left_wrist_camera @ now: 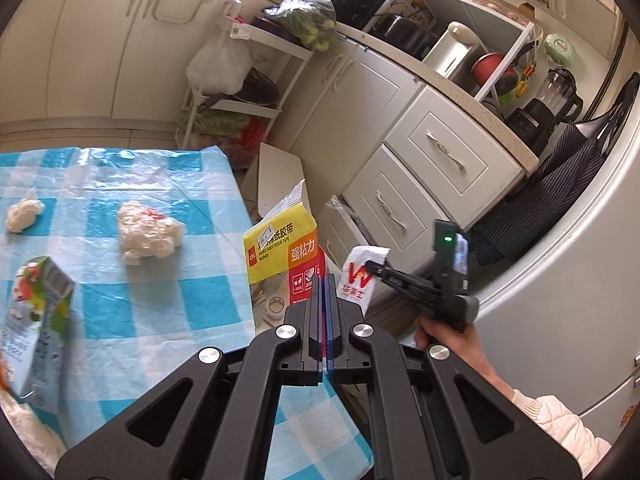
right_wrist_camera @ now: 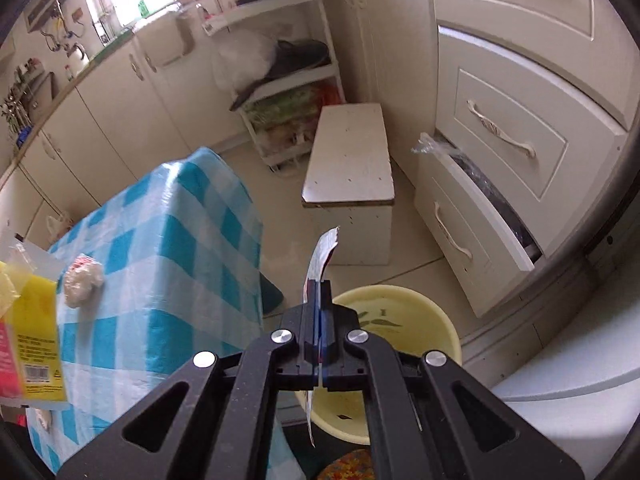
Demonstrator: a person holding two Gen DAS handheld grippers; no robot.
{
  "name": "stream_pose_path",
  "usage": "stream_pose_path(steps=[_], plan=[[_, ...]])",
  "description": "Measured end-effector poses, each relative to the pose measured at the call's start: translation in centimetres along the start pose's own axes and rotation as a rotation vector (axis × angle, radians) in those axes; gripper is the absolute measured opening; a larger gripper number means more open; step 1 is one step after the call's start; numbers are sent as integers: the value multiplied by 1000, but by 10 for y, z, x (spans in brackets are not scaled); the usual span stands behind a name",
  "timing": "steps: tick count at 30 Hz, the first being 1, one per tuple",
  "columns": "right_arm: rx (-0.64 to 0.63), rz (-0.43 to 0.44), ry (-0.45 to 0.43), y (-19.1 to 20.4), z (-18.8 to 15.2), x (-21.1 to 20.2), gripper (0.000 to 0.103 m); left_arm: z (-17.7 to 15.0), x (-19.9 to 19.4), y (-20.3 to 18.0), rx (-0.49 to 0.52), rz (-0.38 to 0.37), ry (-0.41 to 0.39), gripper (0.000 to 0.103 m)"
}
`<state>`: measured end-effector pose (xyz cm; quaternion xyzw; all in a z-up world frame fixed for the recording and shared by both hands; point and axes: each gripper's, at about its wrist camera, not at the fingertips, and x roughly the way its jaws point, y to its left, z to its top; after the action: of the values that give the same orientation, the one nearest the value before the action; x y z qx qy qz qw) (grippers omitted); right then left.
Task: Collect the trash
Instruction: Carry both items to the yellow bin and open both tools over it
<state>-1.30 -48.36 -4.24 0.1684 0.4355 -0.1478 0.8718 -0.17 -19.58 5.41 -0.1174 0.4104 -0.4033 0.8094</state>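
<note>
My left gripper (left_wrist_camera: 325, 280) is shut on a yellow and red tape package (left_wrist_camera: 280, 256), held just past the right edge of the blue checked table (left_wrist_camera: 160, 300). My right gripper (right_wrist_camera: 321, 284) is shut on a white wrapper with red print (right_wrist_camera: 322, 256), held above a yellow bin (right_wrist_camera: 424, 316) on the floor. The right gripper (left_wrist_camera: 370, 266) with its wrapper (left_wrist_camera: 360, 276) also shows in the left wrist view. Two crumpled tissues (left_wrist_camera: 148, 234) (left_wrist_camera: 24, 216) and a green carton (left_wrist_camera: 36, 320) lie on the table. The tape package (right_wrist_camera: 28, 320) shows at the left of the right wrist view.
A white stool (right_wrist_camera: 348, 168) stands on the floor beyond the bin. White drawers (right_wrist_camera: 480, 216), the lowest one ajar, line the right side. A shelf rack (left_wrist_camera: 240, 92) with bags stands behind the table. A fridge (left_wrist_camera: 580, 280) is at the right.
</note>
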Motion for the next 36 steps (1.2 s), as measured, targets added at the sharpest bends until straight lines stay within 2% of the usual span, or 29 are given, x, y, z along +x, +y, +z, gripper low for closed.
stream_pose_path(steps=[7,11,12,13,15,20,23,25,28,36], plan=[[29,-56,196,-27,-14,61,1,-1,45,-11,-11,-32,54,1],[60,-60,285,-36,-22,75,1,-4,70,-20,-13,-47,85,1],[72,-58,296,-38,-23,76,5,-6,76,-22,-14,-51,92,1],[89,-50,302,-42,-23,76,21,-7,83,-25,-16,-53,101,1],[127,-53,281,-48,-21,70,46,-9,94,-29,-20,-58,117,1],[230,-43,211,-65,-14,54,47,-16,122,-40,-22,-62,160,1],[277,-27,106,-71,-5,36,50,-17,145,-44,-31,-60,186,2],[295,-24,14,-73,2,18,57,-19,166,-46,-50,-54,211,1],[281,-43,-87,-71,9,2,59,-26,200,-47,-86,-39,262,1],[234,-72,-165,-70,20,-7,59,-39,263,-60,-101,42,353,2]])
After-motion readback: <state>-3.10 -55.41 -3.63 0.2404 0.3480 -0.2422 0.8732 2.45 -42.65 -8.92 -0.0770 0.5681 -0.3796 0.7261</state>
